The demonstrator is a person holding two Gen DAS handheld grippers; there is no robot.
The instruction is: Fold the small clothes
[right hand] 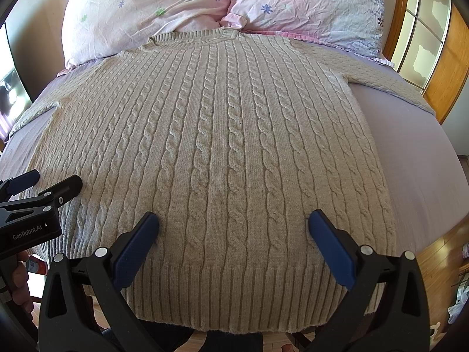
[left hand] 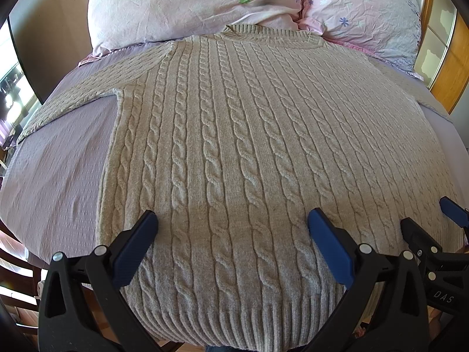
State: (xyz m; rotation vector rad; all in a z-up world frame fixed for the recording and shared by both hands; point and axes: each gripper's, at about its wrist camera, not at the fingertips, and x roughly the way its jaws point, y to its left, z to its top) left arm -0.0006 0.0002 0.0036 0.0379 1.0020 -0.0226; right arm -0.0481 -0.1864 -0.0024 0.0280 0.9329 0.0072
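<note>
Sweater [left hand: 234, 146] lies flat, unfolded, on bed [left hand: 58, 176]; both tools, left [left hand: 233, 226] and right [right hand: 233, 226], released above hem; next, grasp a side.

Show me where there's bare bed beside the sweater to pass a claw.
Bare purple sheet lies left of the sweater, below its left sleeve. More sheet lies right of the body, below the right sleeve. The head end is crowded by the pillows.

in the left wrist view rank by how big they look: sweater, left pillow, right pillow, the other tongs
1. sweater
2. left pillow
3. right pillow, partly cut off at the frame edge, so unsure against the left one
4. right tongs, near the camera and mostly out of frame
</note>
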